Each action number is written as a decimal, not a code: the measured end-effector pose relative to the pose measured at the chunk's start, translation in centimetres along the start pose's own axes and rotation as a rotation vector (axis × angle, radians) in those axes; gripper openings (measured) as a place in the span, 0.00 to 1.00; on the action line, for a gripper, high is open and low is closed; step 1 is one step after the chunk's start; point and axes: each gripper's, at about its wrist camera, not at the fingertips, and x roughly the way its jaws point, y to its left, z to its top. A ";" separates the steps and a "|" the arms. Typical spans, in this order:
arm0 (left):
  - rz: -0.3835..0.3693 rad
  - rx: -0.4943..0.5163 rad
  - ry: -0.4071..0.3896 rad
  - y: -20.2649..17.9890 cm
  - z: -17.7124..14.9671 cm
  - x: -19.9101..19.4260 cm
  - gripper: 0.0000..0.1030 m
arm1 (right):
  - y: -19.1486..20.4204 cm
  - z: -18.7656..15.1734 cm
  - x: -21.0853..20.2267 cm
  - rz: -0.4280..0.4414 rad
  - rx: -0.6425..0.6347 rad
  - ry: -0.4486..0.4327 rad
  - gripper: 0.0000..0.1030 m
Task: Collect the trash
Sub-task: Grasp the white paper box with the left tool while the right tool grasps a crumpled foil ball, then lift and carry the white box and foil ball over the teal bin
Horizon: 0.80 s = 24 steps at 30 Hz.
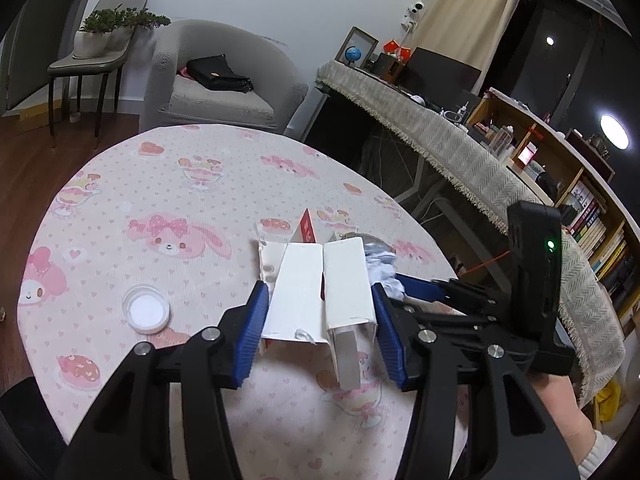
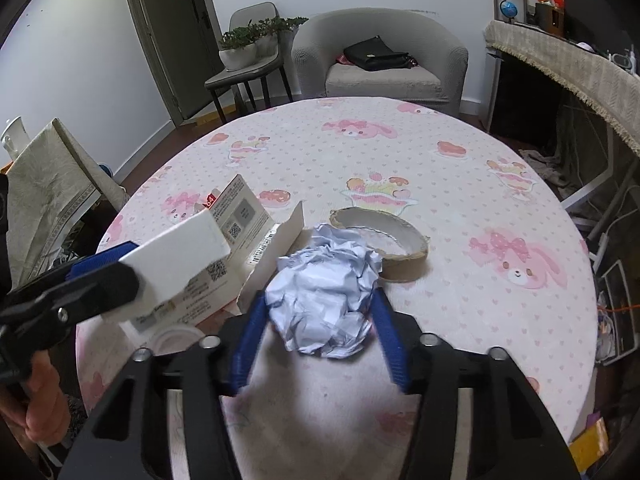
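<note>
My left gripper (image 1: 320, 304) is shut on a flattened white carton (image 1: 320, 288) and holds it above the pink table; the carton also shows in the right wrist view (image 2: 176, 256), printed side up. My right gripper (image 2: 320, 300) is shut on a crumpled white paper ball (image 2: 324, 288), which also shows just right of the carton in the left wrist view (image 1: 384, 268). The right gripper itself shows in the left wrist view (image 1: 416, 284). A used tape roll (image 2: 384, 240) lies on the table just beyond the paper ball.
A round plastic lid (image 1: 146, 309) lies on the pink cartoon tablecloth (image 1: 160, 200) at the left. A grey armchair (image 2: 380, 60) with a black bag, a chair with potted plants (image 2: 244, 52), a cloth-covered sideboard (image 1: 460, 148) and a bookshelf (image 1: 592, 216) surround the table.
</note>
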 end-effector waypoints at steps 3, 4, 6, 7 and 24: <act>-0.002 0.002 0.004 0.1 -0.2 -0.2 0.51 | 0.4 0.1 -0.1 -0.002 -0.004 -0.004 0.49; -0.002 0.002 0.003 0.1 -0.2 -0.3 0.51 | 0.6 0.1 -0.3 -0.009 -0.010 -0.009 0.48; -0.001 0.001 0.003 0.1 -0.2 -0.4 0.50 | 0.7 0.3 -0.6 -0.017 -0.017 -0.020 0.48; 0.000 0.000 0.000 0.2 -0.2 -0.5 0.50 | 0.8 0.4 -1.0 -0.019 -0.015 -0.033 0.48; 0.018 -0.020 -0.066 1.3 0.3 -4.1 0.48 | 3.1 1.3 -3.1 0.009 -0.029 -0.094 0.48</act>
